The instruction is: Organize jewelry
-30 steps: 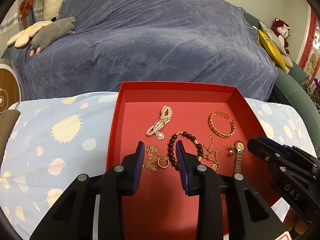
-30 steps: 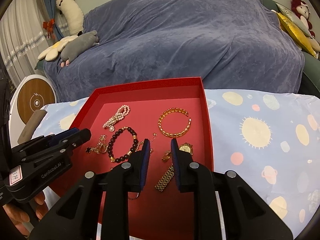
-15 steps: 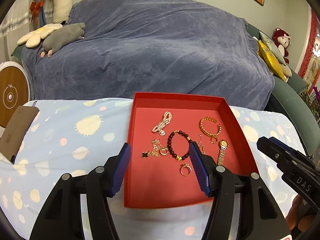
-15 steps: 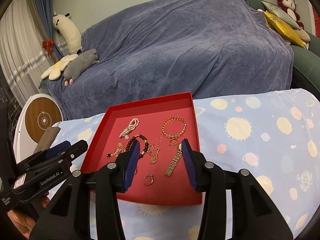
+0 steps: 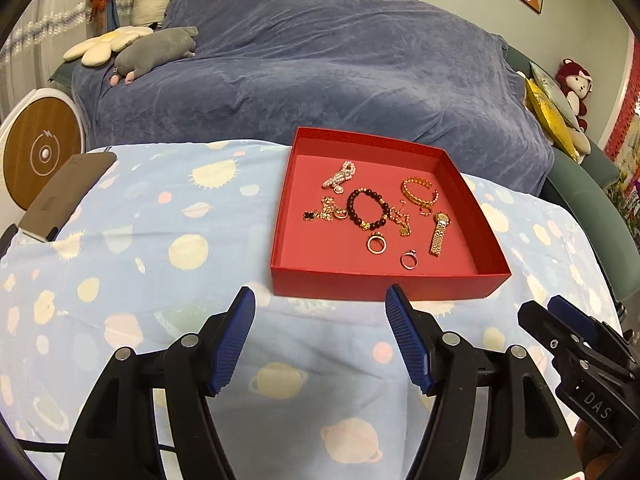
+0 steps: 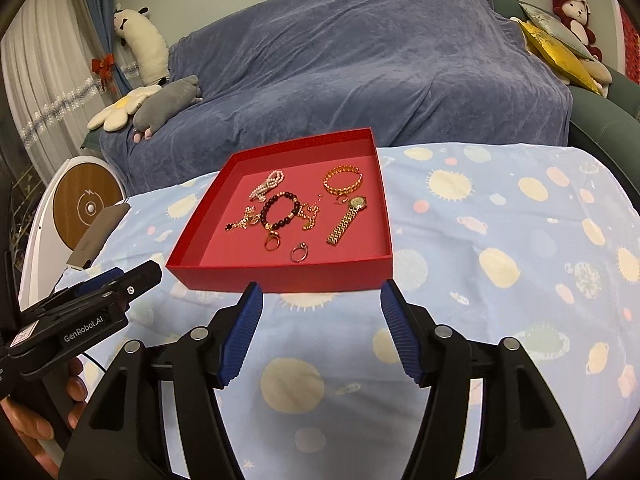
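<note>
A shallow red tray sits on the planet-print cloth and holds several pieces: a pearl bracelet, a dark bead bracelet, a gold chain bracelet, a gold watch and two rings. My left gripper hangs over the cloth just short of the tray's near wall, jaws opening, nothing between them. My right gripper is likewise just short of that wall, jaws opening and empty. Each gripper shows at the edge of the other's view.
A sofa under a blue-grey cover stands behind the table with plush toys on it. A brown flat object lies at the table's left edge beside a round white device. A hand holds the left gripper.
Both grippers have pulled back out of the tray to its near side and spread their jaws wide. Two rings now lie loose on the tray floor.
</note>
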